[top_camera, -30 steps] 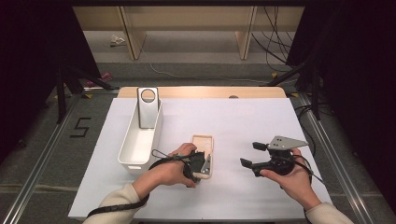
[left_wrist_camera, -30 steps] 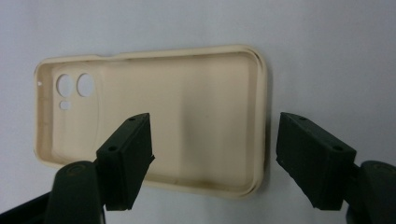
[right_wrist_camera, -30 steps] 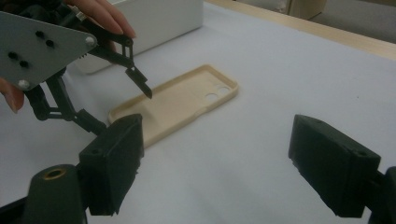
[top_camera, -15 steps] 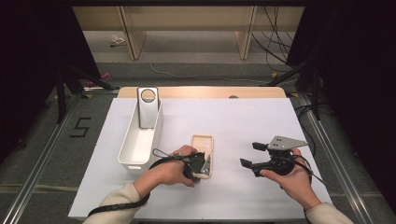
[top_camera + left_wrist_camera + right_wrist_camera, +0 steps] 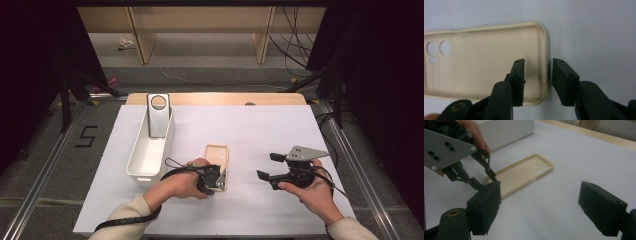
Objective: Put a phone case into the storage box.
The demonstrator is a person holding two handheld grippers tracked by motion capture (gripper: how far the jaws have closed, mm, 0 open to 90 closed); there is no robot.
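As its jaws have just been closing astride the near end wall of the beige phone case, right of the white bin, the left gripper should pinch squarely; the right gripper gapes wide.

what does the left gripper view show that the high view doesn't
Left gripper view: the hand-held gripper's jaws straddle the short end wall of the beige phone case, one inside, one outside; they have just been closing, pads not yet pressing. The camera cutouts show clearly.

High view: the white bin with a grey case standing in it, and the right hand-held gripper open, apart from the case.

Both: the phone case lying hollow side up on the white table cover.
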